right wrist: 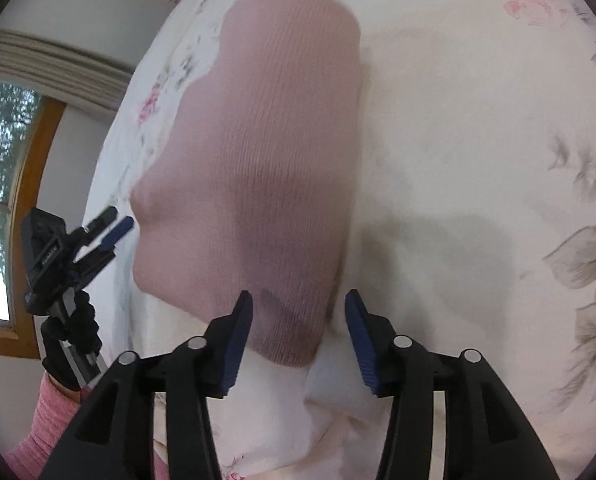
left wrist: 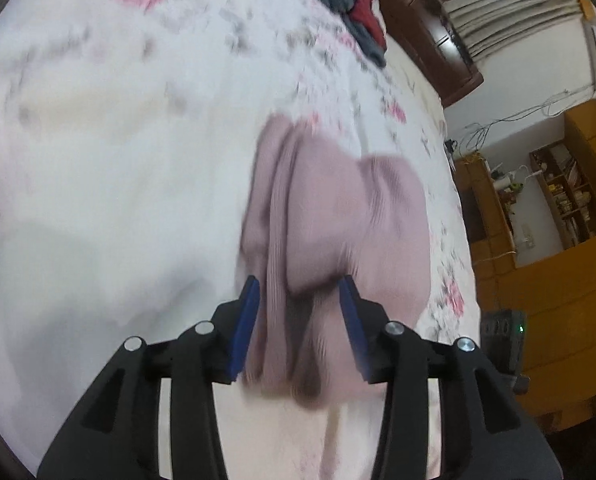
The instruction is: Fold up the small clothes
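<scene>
Pink knit garment (right wrist: 258, 168) lies on the floral bedspread (right wrist: 457, 120), running from 6 toward 12 o'clock between the spread fingers of both right gripper (right wrist: 298, 312) and left gripper (left wrist: 299, 294).

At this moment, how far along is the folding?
The pink knit garment lies on the floral bedsheet, apparently doubled over. Both the left gripper and right gripper are open around its near edge. A grey and red clothes pile remains.
</scene>
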`<state>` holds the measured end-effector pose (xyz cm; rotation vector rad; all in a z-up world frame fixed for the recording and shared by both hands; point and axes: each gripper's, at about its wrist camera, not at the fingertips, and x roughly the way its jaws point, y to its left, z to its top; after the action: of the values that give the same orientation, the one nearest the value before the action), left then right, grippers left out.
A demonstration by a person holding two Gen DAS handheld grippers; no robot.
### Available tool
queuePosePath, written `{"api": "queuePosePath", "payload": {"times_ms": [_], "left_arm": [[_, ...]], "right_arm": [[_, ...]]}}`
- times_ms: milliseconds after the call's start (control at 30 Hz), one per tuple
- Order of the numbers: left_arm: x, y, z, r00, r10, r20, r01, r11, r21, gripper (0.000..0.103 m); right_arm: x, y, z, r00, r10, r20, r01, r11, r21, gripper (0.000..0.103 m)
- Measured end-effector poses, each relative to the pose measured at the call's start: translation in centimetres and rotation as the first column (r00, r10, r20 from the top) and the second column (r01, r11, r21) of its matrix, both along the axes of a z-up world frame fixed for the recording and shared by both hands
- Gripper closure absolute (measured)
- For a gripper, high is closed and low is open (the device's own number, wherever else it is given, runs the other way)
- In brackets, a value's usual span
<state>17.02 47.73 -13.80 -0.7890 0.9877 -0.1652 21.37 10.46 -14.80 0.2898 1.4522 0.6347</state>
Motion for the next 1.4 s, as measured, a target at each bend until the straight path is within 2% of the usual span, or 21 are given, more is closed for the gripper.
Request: {"api": "queuePosePath", "payload": {"times_ms": [100, 200, 333, 367, 433, 467, 533, 633, 700, 800, 900, 1033, 1167, 1300, 1400], "left_arm": [[3.8, -0.7, 0.5, 0.999, -0.041, -0.002, 0.041, 0.998, 0.041, 0.056], [8.0, -2.0, -0.1, 0.997, -0.072, -0.037, 0.076, 0.991, 0.115, 0.056], [11.0, -3.8, -1.0, 0.993, -0.095, -0.071, 0.107, 0.976, 0.188, 0.057], [11.5, -4.4, -1.1, 0.991, -0.109, -0.075, 0.123, 0.969, 0.214, 0.060], [11.8, -5.2, -1.0, 0.990, -0.123, -0.075, 0.139, 0.952, 0.271, 0.080], [11.6, -5.7, -0.6, 0.989, -0.136, -0.052, 0.145, 0.947, 0.286, 0.094], [10.7, -6.0, 0.5, 0.992, -0.128, 0.009, 0.118, 0.942, 0.314, 0.094], [7.6, -5.2, 3.7, 0.984, -0.073, 0.163, 0.011, 0.936, 0.353, 0.095], [6.6, -3.8, 4.5, 0.979, -0.035, 0.202, -0.035, 0.942, 0.333, 0.095], [7.6, -2.2, 2.7, 0.992, -0.020, 0.128, -0.025, 0.941, 0.339, 0.095], [9.0, -2.7, -0.4, 0.998, -0.063, 0.028, 0.046, 0.916, 0.399, 0.095], [9.6, -3.4, -2.6, 0.998, -0.066, -0.022, 0.069, 0.916, 0.395, 0.094], [8.6, -2.7, -0.7, 0.999, -0.044, -0.008, 0.043, 0.930, 0.364, 0.088], [5.2, -3.3, 3.6, 0.997, -0.042, 0.066, 0.011, 0.911, 0.412, 0.090], [2.1, -5.7, 6.2, 0.990, -0.086, 0.112, 0.035, 0.918, 0.394, 0.090]], "right_arm": [[0.5, 0.0, 0.0, 1.000, -0.018, 0.002, 0.018, 1.000, 0.000, 0.053], [0.4, -0.3, -0.2, 1.000, -0.023, -0.003, 0.023, 1.000, 0.001, 0.053], [0.4, -0.7, -0.8, 1.000, -0.010, -0.003, 0.010, 0.999, -0.032, 0.053], [0.2, -0.1, -0.9, 1.000, -0.007, -0.004, 0.007, 0.999, -0.035, 0.053], [0.2, -0.2, -1.1, 1.000, -0.003, -0.003, 0.003, 0.999, -0.042, 0.053], [0.2, -0.1, -1.1, 1.000, -0.003, -0.004, 0.002, 0.999, -0.044, 0.051], [0.2, -0.5, -1.2, 1.000, -0.007, -0.009, 0.006, 0.999, -0.043, 0.051], [0.5, -0.3, -1.6, 1.000, -0.013, -0.016, 0.012, 0.999, -0.035, 0.051], [0.7, 0.3, -1.7, 1.000, -0.016, -0.019, 0.015, 0.999, -0.030, 0.050], [0.7, 0.5, -1.7, 1.000, -0.014, -0.021, 0.014, 1.000, -0.017, 0.050], [0.7, 0.8, -1.6, 1.000, -0.010, -0.014, 0.010, 1.000, -0.022, 0.050], [0.6, 0.9, -1.7, 1.000, -0.004, -0.014, 0.004, 0.999, -0.035, 0.050], [0.5, 0.4, -1.5, 1.000, -0.003, -0.009, 0.003, 0.999, -0.038, 0.049], [-0.3, -0.1, -0.2, 1.000, -0.009, 0.010, 0.009, 1.000, 0.000, 0.049], [-0.6, -0.5, 0.6, 1.000, -0.018, 0.023, 0.017, 1.000, 0.023, 0.049]]}}
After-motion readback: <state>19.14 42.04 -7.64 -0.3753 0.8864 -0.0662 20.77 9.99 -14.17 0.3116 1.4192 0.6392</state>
